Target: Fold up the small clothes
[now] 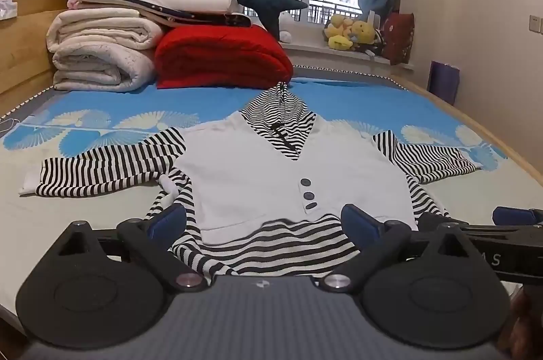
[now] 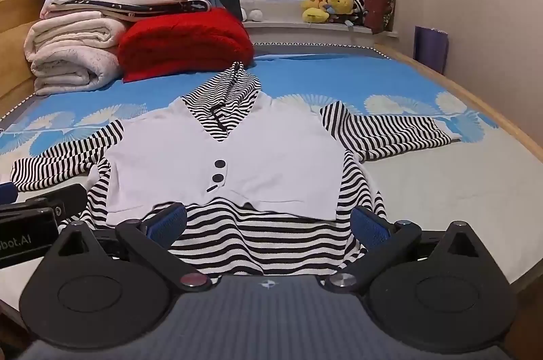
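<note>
Blue-patterned bed; striped hooded top spread flat at centre, hood toward 12 o'clock. Left gripper and right gripper at 6 o'clock, gaping wide, clasping nothing.

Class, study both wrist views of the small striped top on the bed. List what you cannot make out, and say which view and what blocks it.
- Striped top, near hem: both views, hidden behind the gripper bodies.
- Third button: right wrist view, seen edge-on, shape unclear.
- Right gripper in the left wrist view: cut off by the frame edge; open in its own view.
- Yellow soft toys: both views, too small to count.
- Left gripper: open, holding nothing.
</note>
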